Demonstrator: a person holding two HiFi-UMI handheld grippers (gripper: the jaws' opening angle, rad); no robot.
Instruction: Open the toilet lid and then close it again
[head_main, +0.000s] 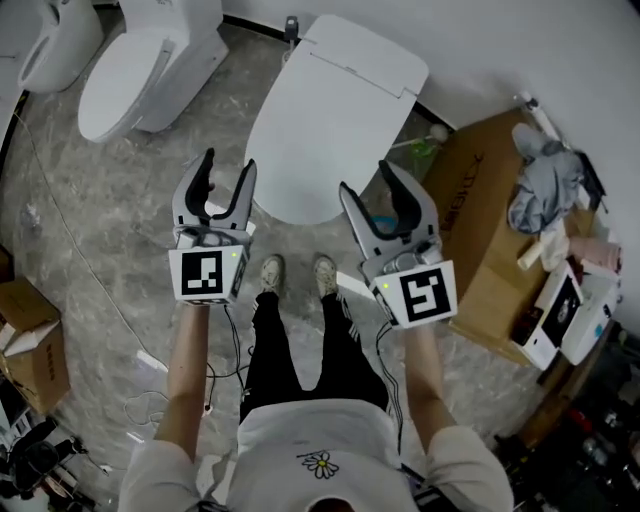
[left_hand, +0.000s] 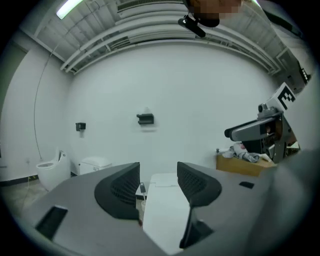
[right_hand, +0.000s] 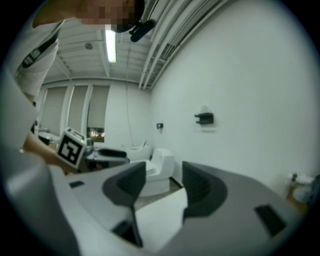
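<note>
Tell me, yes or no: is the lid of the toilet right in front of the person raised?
No, the head view shows the toilet lid lying down flat, fully shut.

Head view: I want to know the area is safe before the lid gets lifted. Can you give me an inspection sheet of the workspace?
Surface: grey marbled floor.
Job's things: white toilet, its lid down.
Clutter: cardboard box at right with grey cloth on it; small cardboard box at left.
Grippers: left gripper and right gripper both open and empty, near the lid's front edge.
Cables: gripper cables hang beside the person's legs; thin cable crosses the floor at left.
Surroundings: two other toilets at top left; white wall behind.
</note>
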